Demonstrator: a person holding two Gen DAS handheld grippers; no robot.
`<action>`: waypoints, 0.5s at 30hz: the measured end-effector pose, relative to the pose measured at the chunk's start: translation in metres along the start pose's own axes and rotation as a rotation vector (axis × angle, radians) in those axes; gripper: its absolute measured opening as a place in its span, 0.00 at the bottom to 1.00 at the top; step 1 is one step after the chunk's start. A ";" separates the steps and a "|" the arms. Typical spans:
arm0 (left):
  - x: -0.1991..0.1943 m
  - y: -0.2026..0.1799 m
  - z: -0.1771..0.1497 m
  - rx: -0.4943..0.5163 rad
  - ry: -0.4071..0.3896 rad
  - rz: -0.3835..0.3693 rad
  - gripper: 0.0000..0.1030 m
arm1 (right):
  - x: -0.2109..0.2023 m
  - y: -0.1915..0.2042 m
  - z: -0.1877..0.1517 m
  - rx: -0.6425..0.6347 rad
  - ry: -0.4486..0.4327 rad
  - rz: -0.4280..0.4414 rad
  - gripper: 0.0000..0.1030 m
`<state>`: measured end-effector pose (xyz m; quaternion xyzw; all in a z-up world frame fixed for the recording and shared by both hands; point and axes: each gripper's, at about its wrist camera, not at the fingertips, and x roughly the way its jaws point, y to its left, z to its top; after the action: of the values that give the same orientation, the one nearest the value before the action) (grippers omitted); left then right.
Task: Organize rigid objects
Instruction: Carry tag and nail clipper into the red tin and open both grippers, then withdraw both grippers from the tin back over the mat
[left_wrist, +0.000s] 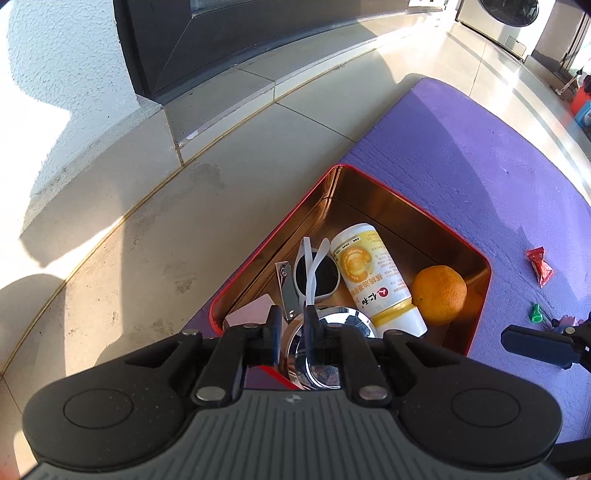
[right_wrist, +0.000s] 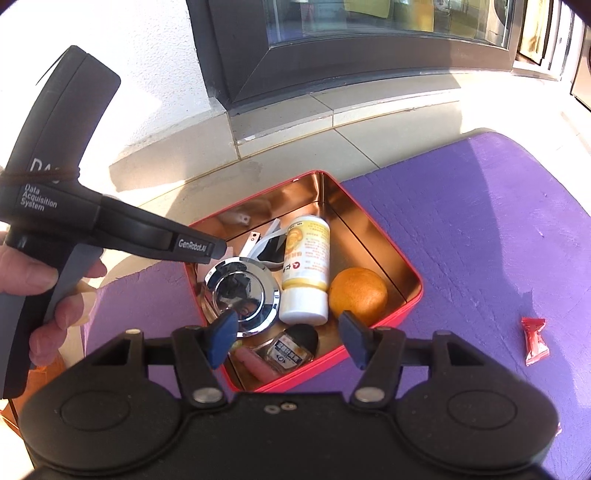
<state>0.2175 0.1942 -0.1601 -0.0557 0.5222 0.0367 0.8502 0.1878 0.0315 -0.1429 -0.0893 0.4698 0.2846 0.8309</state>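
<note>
A red tin box (left_wrist: 388, 206) (right_wrist: 354, 218) with a gold inside stands on a purple mat (left_wrist: 480, 147) (right_wrist: 480, 221). It holds a white-and-yellow bottle (left_wrist: 373, 273) (right_wrist: 306, 266), an orange (left_wrist: 439, 295) (right_wrist: 358, 297), white sunglasses (left_wrist: 317, 275) (right_wrist: 269, 249) and a nail clipper (left_wrist: 288, 288) (right_wrist: 253, 238). My left gripper (left_wrist: 291, 325) (right_wrist: 218, 251) is shut on the rim of a chrome disc (left_wrist: 332, 332) (right_wrist: 240, 291) by the box's near left wall. My right gripper (right_wrist: 288, 334) stands open over the box's near corner, above a small black-capped bottle (right_wrist: 291, 350) and a pink item (right_wrist: 258, 363).
A red candy wrapper (left_wrist: 539, 266) (right_wrist: 535, 339) and a small green piece (left_wrist: 535, 317) lie on the mat right of the box. Pale floor tiles, a white wall and a dark window frame lie beyond. A person's hand (right_wrist: 29, 280) grips the left handle.
</note>
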 end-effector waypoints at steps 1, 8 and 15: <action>-0.007 -0.003 -0.001 0.011 -0.004 0.000 0.11 | -0.005 0.001 0.000 0.002 -0.005 0.001 0.59; -0.055 -0.020 -0.002 0.068 -0.056 -0.017 0.14 | -0.044 0.005 -0.003 0.020 -0.043 0.006 0.60; -0.097 -0.029 -0.005 0.079 -0.103 -0.028 0.16 | -0.078 0.002 -0.007 0.054 -0.081 0.018 0.62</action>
<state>0.1729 0.1642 -0.0739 -0.0276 0.4780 0.0068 0.8779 0.1500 -0.0001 -0.0815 -0.0513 0.4440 0.2826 0.8488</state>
